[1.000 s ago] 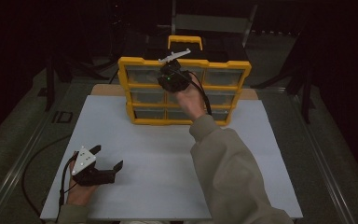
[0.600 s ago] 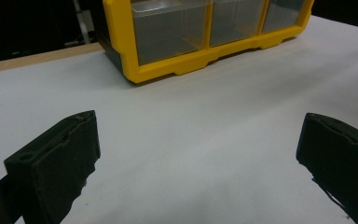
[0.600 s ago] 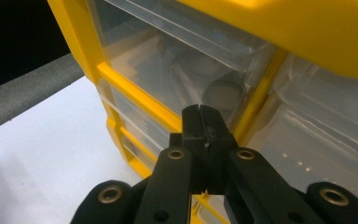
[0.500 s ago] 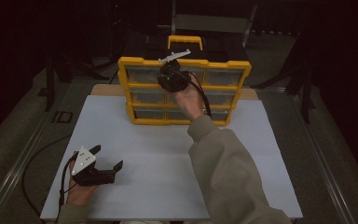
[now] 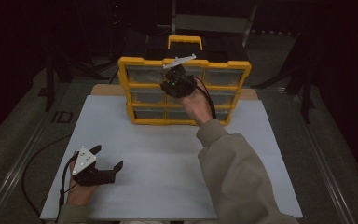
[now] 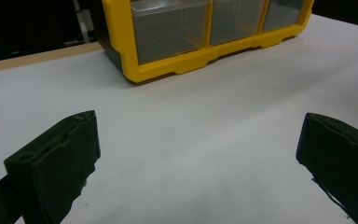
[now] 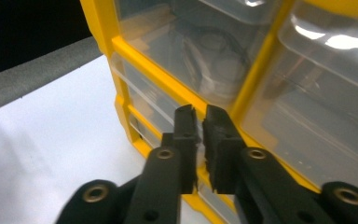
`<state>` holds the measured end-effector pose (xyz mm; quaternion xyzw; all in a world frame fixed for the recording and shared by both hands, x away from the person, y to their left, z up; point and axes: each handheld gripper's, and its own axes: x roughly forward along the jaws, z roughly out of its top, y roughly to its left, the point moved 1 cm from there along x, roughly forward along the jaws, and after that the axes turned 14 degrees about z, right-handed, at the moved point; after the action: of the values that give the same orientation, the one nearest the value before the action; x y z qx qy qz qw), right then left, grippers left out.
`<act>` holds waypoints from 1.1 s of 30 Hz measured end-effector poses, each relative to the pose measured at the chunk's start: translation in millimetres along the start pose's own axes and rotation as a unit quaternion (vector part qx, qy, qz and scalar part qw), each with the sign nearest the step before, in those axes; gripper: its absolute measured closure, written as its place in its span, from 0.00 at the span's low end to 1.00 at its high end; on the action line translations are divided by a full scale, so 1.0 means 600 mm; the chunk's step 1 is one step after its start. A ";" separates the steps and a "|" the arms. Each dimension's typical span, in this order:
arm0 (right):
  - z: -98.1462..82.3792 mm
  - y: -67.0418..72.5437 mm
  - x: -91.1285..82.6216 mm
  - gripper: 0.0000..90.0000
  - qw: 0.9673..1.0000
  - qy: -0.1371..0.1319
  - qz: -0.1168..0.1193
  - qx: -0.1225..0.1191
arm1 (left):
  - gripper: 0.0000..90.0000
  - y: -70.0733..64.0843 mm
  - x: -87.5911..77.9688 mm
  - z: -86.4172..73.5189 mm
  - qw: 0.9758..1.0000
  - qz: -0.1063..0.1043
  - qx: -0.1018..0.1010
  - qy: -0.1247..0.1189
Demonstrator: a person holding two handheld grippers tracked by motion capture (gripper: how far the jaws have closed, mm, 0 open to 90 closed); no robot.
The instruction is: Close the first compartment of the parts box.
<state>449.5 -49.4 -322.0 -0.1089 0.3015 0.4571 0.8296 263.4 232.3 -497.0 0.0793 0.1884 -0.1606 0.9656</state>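
The right gripper point(image 7: 196, 116) stands at the front of the yellow drawer cabinet point(image 5: 123, 84), its jaws nearly together with a narrow slit between them; they have just been opening slightly. Whether a drawer lip sits in that slit cannot be told. Directly ahead of the jaw tips lie the clear drawers point(image 7: 205, 60) of the cabinet, with the yellow frame bars running between them. Judgement: the drawers are thin, stiff, smooth plastic, light but slippery; take hold at the front pull lip at mid-width and draw straight outward, since an off-centre pull may bind the drawer or drag the whole cabinet across the white table sheet point(image 5: 168, 154). Well apart, on the near side of the sheet, the left gripper point(image 5: 105, 161) rests with jaws spread wide and nothing between them.
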 end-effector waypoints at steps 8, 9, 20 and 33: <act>-0.039 0.004 -0.032 0.72 1.000 -0.010 0.018 -0.001 | 0.00 -0.001 0.000 0.000 1.000 0.000 0.000 0.000; -0.048 0.005 -0.037 0.71 1.000 -0.012 0.024 0.001 | 0.00 -0.001 0.000 0.000 1.000 0.000 0.000 0.001; -0.140 0.022 -0.064 0.34 1.000 0.011 0.023 0.011 | 0.00 -0.002 0.001 0.000 1.000 0.000 0.003 0.003; -0.291 0.047 -0.114 0.16 1.000 0.018 -0.019 0.004 | 0.00 -0.004 0.001 0.002 1.000 0.000 0.003 0.002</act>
<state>329.1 -160.8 -417.1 -0.1193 0.3161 0.4382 0.8330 263.2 229.7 -496.4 0.0822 0.1896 -0.1605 0.9652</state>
